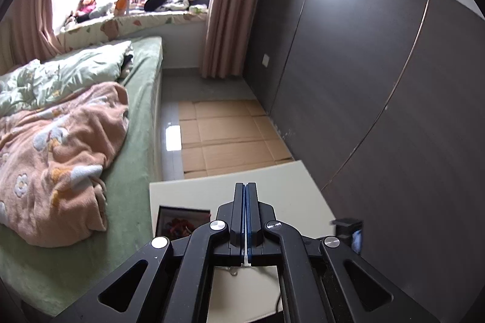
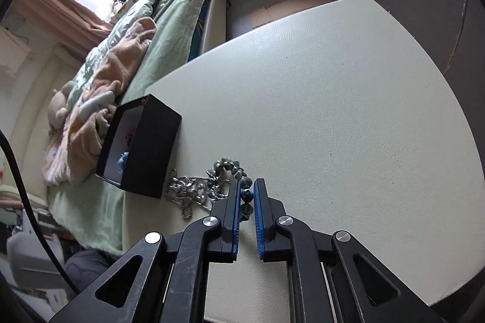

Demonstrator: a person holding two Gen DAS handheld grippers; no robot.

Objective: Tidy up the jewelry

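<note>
Jewelry is heaped on the pale table [image 2: 333, 98] at about 7 o'clock in the right wrist view: a tangle of silver chains [image 2: 188, 189] lies just beside a black box [image 2: 151, 147], and a bead bracelet [image 2: 233, 168] of dark green-blue beads curves from 12 o'clock of the chains down toward the right gripper [image 2: 246, 186]. The right claw is seen nearly together, with a narrow gap between its blue pads [image 2: 260, 217]; two beads of the bracelet sit in that gap near the tips, and whether the pads press on them cannot be told. The box stands open at the table's edge at 9 o'clock, next to a green bed [image 2: 169, 29] with a pink blanket [image 2: 115, 74], and small red and blue items are glimpsed inside it.

In the left wrist view, the left gripper [image 1: 246, 185] is shown with its claw fully together, pads pressed flat on each other and nothing seen between the tips. It is held above the table [image 1: 194, 192], pointing toward 12 o'clock. The box [image 1: 178, 220] is partly seen at 8 o'clock of the tips. Flattened cardboard [image 1: 230, 135] lies on the floor beyond the table.
</note>
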